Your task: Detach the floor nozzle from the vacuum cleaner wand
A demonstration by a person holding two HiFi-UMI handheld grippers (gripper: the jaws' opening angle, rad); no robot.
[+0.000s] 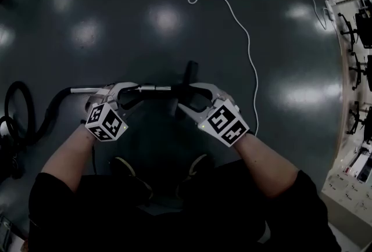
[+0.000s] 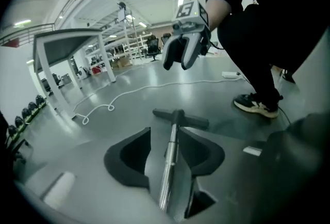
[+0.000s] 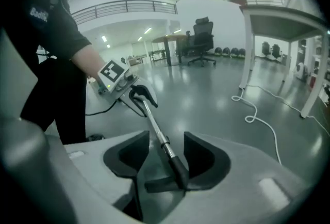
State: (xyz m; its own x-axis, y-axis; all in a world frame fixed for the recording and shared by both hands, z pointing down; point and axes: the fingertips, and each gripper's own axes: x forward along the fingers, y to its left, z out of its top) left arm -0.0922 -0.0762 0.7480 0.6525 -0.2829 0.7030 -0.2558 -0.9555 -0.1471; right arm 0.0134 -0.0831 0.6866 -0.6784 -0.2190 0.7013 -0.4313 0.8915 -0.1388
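Observation:
The vacuum wand (image 1: 156, 88), a shiny metal tube, lies on the dark floor and runs left to right in the head view. At its right end sits the black floor nozzle (image 1: 190, 72). My left gripper (image 1: 135, 95) straddles the tube (image 2: 167, 166) with its jaws apart and a gap on each side; the nozzle's crossbar (image 2: 180, 117) lies just ahead. My right gripper (image 1: 185, 96) stands open around the wand's black end (image 3: 176, 162), beside the nozzle (image 3: 162, 185). Each gripper shows in the other's view: the right gripper (image 2: 184, 50) and the left gripper (image 3: 135, 95).
A black hose (image 1: 51, 110) leads left to the vacuum body (image 1: 9, 135). A white cable (image 1: 250, 53) snakes over the floor beyond the nozzle. My shoes (image 1: 131, 174) stand just behind the wand. White table legs (image 2: 51, 81) and shelving (image 1: 354, 42) stand at the sides.

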